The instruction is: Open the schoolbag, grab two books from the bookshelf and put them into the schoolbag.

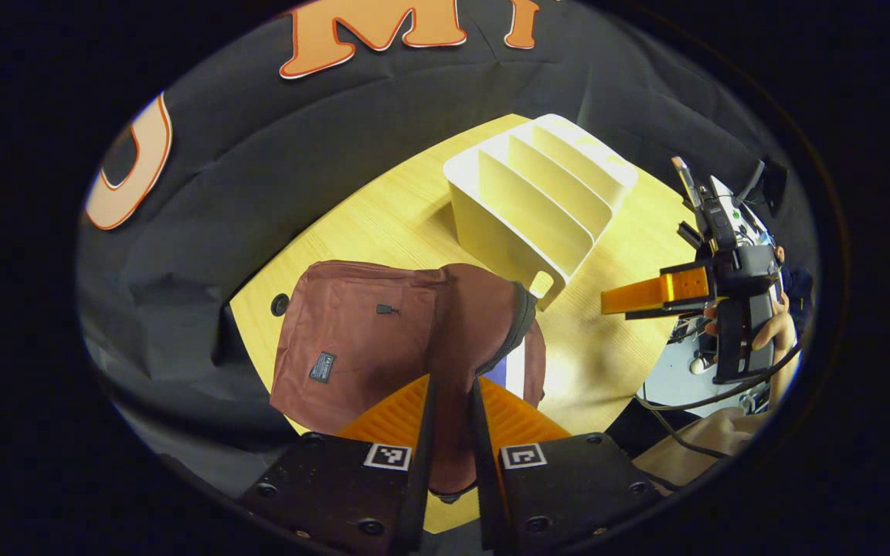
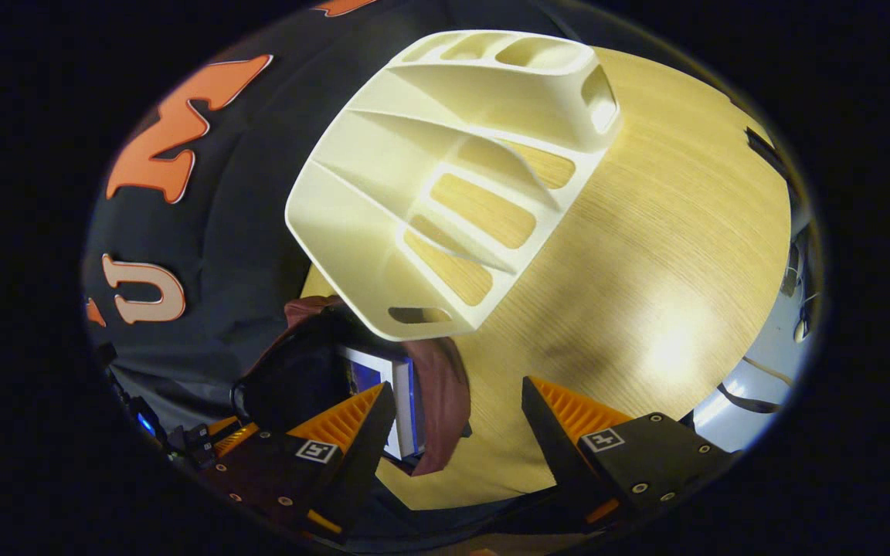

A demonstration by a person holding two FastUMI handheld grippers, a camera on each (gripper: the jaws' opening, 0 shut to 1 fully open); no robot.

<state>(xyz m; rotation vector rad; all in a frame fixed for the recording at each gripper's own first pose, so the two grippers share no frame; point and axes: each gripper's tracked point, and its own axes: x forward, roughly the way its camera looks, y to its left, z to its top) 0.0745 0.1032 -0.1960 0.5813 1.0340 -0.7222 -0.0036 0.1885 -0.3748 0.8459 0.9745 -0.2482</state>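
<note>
A maroon schoolbag (image 1: 352,340) lies on the wooden table (image 1: 414,216), its top flap lifted. My left gripper (image 1: 453,382) is shut on the flap's fabric, which runs up between the two fingers. Under the flap, a blue and white book (image 1: 513,372) shows in the bag's mouth. The cream bookshelf (image 1: 538,201) stands behind the bag with empty slots. In the right gripper view, my right gripper (image 2: 453,417) hovers open above the table, just right of the bag (image 2: 445,386) and the book (image 2: 395,386) and in front of the bookshelf (image 2: 445,170). Nothing is between its fingers.
The right gripper (image 1: 650,297), held by a hand (image 1: 773,332), hangs over the table's right side in the left gripper view. Bare table (image 2: 669,255) stretches to the right of the shelf. A round cable hole (image 1: 280,304) sits near the bag's far corner.
</note>
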